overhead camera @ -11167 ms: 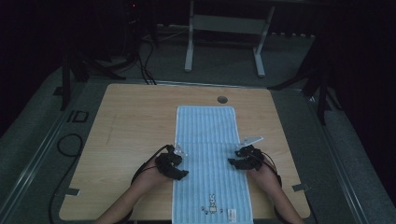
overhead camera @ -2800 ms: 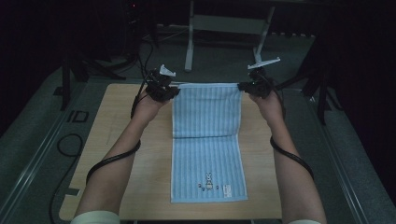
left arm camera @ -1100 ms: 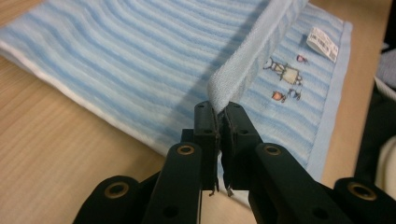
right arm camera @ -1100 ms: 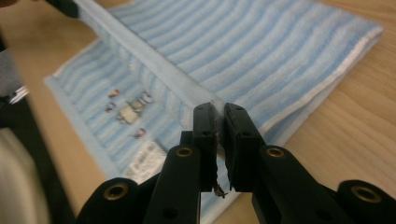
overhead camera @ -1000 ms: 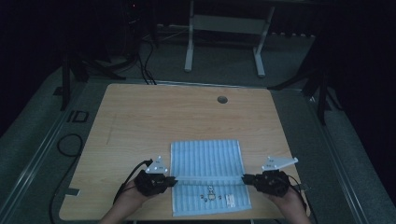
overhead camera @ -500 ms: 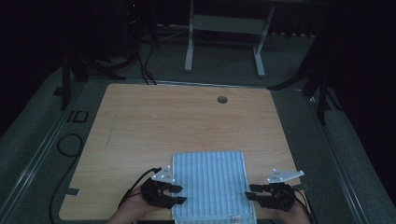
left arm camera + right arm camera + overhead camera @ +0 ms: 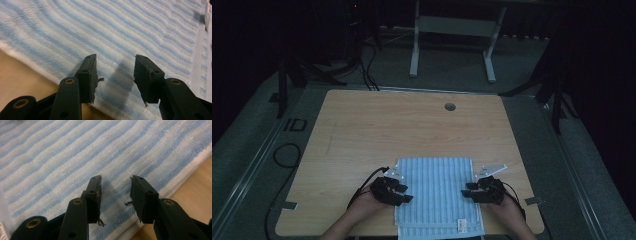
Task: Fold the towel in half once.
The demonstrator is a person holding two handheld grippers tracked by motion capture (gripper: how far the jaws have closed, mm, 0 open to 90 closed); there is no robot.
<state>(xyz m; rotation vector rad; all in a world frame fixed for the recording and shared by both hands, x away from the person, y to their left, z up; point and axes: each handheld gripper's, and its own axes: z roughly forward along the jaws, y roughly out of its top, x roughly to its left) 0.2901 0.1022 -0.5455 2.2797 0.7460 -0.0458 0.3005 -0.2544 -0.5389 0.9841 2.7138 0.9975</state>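
So the left gripper (image 7: 404, 192) sits over the left edge of the pale blue-and-white striped terry towel (image 7: 437, 187), jaws spread with nothing between them. The towel lies folded at the near edge of the light wooden table (image 7: 377, 130). The right gripper (image 7: 468, 189) mirrors it on the right edge, jaws apart and empty too, probably so both sides get handled evenly.

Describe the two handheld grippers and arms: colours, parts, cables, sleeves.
Both the left gripper and the right gripper are black, each with two flat rectangular jaws on linkage arms with brass-coloured pivot pins. Each carries a grey triangular plate and trails a black cable. Forearms are bare, no sleeves visible.
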